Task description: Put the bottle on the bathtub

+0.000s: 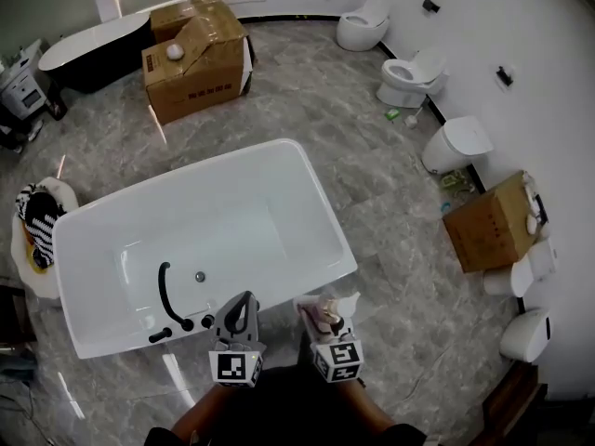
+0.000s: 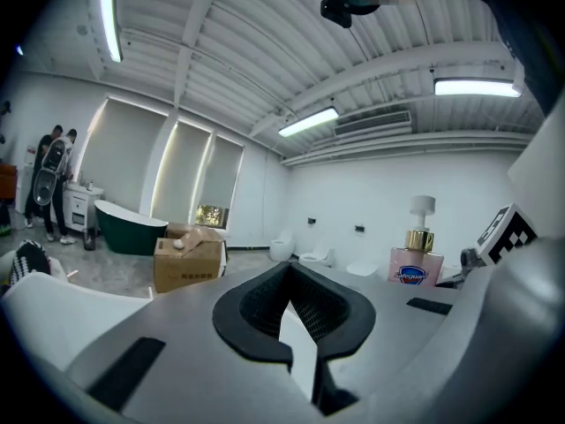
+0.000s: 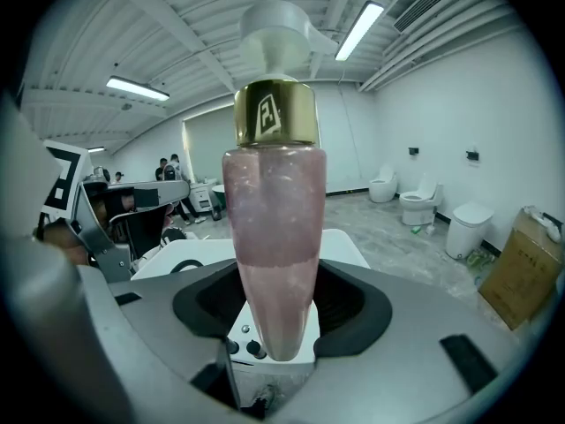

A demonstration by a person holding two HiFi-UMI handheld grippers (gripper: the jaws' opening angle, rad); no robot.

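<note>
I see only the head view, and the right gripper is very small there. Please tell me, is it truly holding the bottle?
Observer: Yes. In the right gripper view, the right gripper has its jaws closed on the lower body of the pink bottle, which stands upright.
Operator: Thank you. And the left gripper, does it hold something?
Observer: No. In the left gripper view, the left gripper has its jaws together with nothing between them.
Operator: Has the bottle a label?
Observer: Yes. The left gripper view shows a blue label on its front, below a gold collar.
</note>
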